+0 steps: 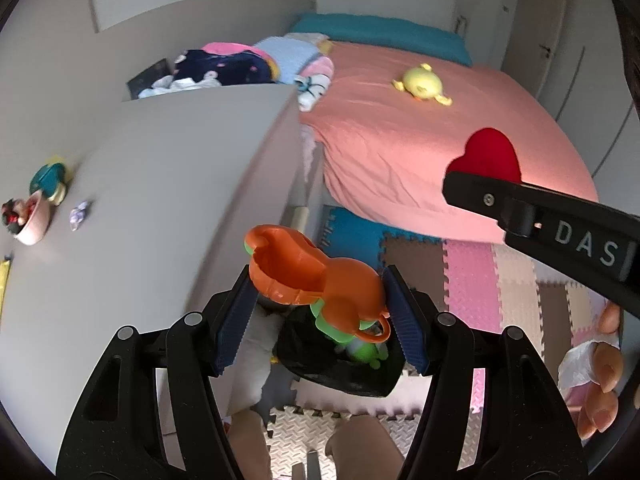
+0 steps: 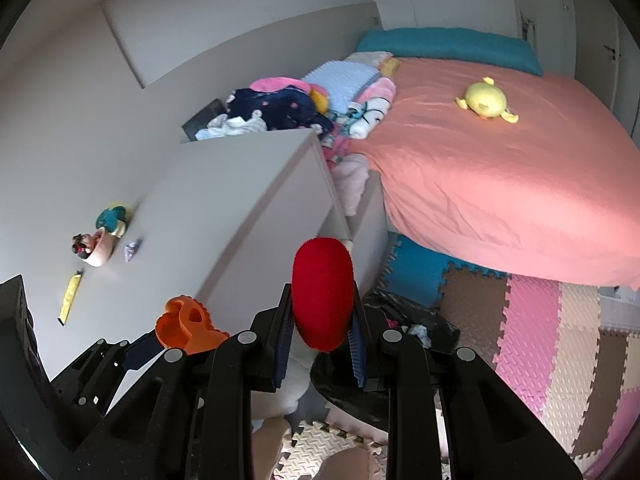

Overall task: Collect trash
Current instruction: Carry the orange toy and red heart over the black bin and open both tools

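My left gripper (image 1: 320,280) is shut on an orange and green plastic toy (image 1: 316,280), pinched between the blue pads. Directly below it on the floor sits an open black trash bag (image 1: 344,372) with a green item inside. My right gripper (image 2: 321,296) is shut on a red plush heart (image 2: 322,296), which also shows at the right of the left wrist view as the red heart (image 1: 490,152). The bag (image 2: 420,320) lies just below and right of the heart. The orange toy (image 2: 188,328) shows at lower left in the right wrist view.
A grey desk (image 1: 160,200) carries a crumpled wrapper (image 1: 79,215), a pink bowl (image 1: 34,220), a teal toy (image 1: 48,180) and a yellow wrapper (image 2: 70,294). A bed with a pink sheet (image 1: 420,152) holds a yellow plush (image 1: 422,85). Foam mats (image 1: 512,280) cover the floor. A hand (image 1: 600,380) shows at right.
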Demonstrator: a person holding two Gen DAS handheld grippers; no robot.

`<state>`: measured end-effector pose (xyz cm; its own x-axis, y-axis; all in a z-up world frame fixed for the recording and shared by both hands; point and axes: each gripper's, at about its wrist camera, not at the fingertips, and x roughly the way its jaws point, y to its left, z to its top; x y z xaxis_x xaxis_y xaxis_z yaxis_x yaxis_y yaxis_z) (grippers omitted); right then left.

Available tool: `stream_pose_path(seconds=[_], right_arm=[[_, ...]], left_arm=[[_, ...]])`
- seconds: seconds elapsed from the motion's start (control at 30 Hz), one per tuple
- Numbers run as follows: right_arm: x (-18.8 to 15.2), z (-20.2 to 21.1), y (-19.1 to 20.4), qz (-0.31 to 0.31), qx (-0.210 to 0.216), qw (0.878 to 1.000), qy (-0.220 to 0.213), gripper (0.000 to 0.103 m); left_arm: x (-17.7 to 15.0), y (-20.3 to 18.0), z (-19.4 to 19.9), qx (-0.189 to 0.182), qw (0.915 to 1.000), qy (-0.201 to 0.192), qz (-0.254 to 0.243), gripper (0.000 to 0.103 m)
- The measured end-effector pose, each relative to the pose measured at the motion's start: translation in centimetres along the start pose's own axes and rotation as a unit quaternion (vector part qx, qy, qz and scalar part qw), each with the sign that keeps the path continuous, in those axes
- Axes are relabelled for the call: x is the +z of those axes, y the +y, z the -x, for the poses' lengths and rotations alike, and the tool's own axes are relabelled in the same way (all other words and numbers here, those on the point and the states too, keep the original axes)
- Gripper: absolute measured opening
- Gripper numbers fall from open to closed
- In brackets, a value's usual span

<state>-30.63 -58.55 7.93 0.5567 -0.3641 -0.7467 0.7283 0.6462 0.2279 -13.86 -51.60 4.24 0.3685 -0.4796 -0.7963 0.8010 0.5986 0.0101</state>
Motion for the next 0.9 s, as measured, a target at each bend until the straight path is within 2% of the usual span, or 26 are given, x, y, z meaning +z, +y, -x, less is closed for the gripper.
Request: stream_pose_path(seconds=[0.3,0.33,0.37,0.43,0.6,0.9], right_arm=[[-0.5,-2.7,-1.6,0.005,-0.022,0.999,0.031,0.026],[-0.4,-2.9,-1.6,0.007,-0.023,0.999,0.034,0.032],[-0.5,-3.1,-1.7,0.006,-0.026,0.999,0.034,0.062],[-0.7,-3.2,-2.0,0.001,-0.035,0.999,0.018,0.100],[-0.9,-3.8,-2.6,-0.008,-0.059,0.998,0.015,0.100],[-1.1,-4.3,-2.5,-0.011,-0.059,0.998,0.023,0.100]], left_arm=[[-0.5,-1.6,-2.9,0.003,0.9991,0.035,-0.021,0.063],[-0.6,-1.9,-3.3,0.007,0.9986,0.043,-0.031,0.074],[-0.8,-2.0,-3.3,0.014,0.9982,0.046,-0.035,0.100],[-0.9,-2.0,-3.3,0.036,0.9981,0.032,-0.038,0.097],[-0.9,-1.2,-4.2,0.028,0.9980,0.047,-0.030,0.097],[-1.2,-0.6,-4.1,0.024,0.9984,0.046,-0.025,0.097]])
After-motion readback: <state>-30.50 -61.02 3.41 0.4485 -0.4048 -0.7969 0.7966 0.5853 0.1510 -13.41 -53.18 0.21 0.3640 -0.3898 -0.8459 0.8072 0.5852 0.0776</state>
